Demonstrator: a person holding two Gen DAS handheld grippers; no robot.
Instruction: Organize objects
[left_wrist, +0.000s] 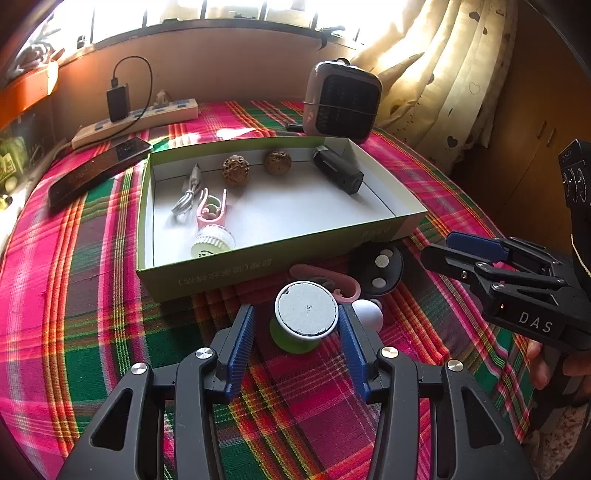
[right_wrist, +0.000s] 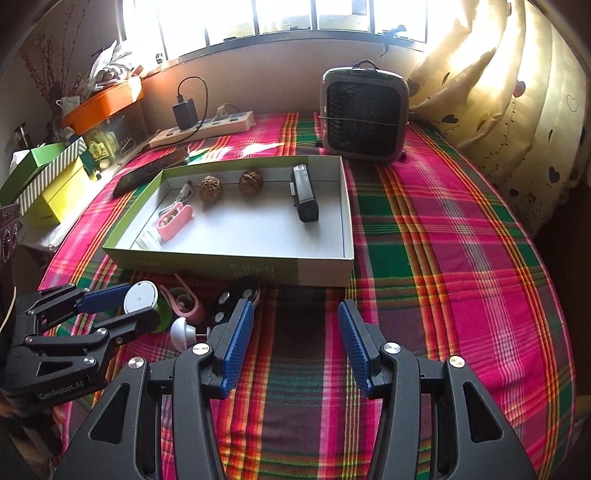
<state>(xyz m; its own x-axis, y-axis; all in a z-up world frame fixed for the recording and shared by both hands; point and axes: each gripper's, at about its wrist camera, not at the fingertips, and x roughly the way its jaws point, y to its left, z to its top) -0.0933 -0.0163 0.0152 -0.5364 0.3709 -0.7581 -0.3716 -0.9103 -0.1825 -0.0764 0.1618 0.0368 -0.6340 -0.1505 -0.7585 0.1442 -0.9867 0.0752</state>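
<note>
A green thread spool with a white top stands upright on the plaid cloth, between the blue pads of my left gripper. The left pad stands clear of it and the right pad is very close, so the gripper is open around it. The right wrist view shows the same spool inside the left gripper. Behind it lie a pink clip, a black disc with button cells and a white knob. My right gripper is open over bare cloth, in front of the green box.
The box holds two walnuts, a black device, a cable, a pink clip and a white spool. A phone, a power strip and a small heater sit behind it. A curtain hangs at the right.
</note>
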